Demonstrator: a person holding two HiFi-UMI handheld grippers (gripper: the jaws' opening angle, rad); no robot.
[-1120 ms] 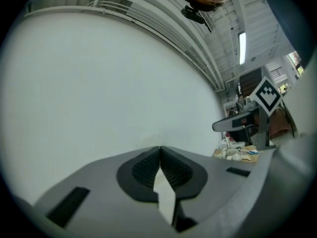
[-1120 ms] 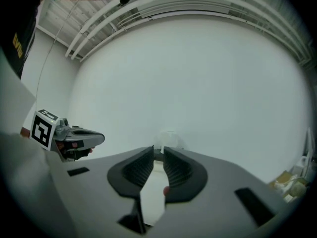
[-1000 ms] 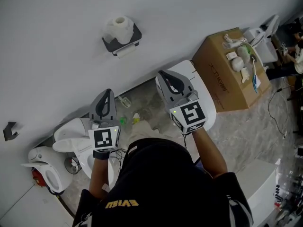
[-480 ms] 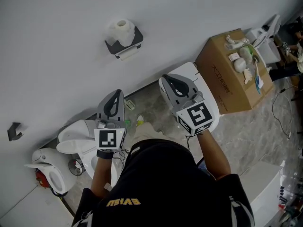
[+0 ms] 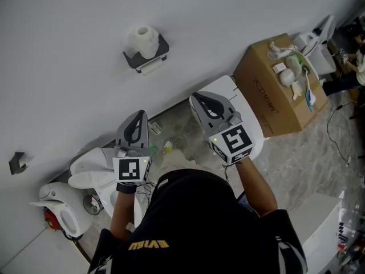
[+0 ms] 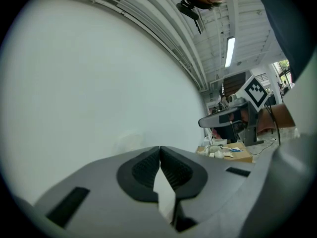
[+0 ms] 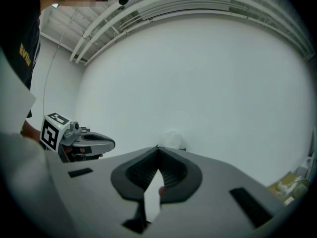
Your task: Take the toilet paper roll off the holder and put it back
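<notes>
A white toilet paper roll [image 5: 142, 40] sits upright on a dark wall holder [image 5: 153, 57] fixed to the white wall. Both grippers hang well short of it, pointing at the wall. My left gripper [image 5: 138, 114] is below and slightly left of the holder, its jaws shut with nothing between them [image 6: 159, 148]. My right gripper [image 5: 195, 95] is to the lower right of the holder, also shut and empty [image 7: 157, 147]. In the right gripper view the roll [image 7: 172, 139] shows just beyond the jaw tips, far off on the wall.
A cardboard box [image 5: 272, 99] with loose white items on top stands at the right by the wall. A white toilet lid [image 5: 246, 114] lies under my right gripper. White sanitary fixtures [image 5: 85, 173] sit at the lower left, and a small dark hook [image 5: 16, 161] is on the wall.
My left gripper has shifted a little to the right, nearer the wall. The right gripper has barely moved. Both jaws stayed shut.
</notes>
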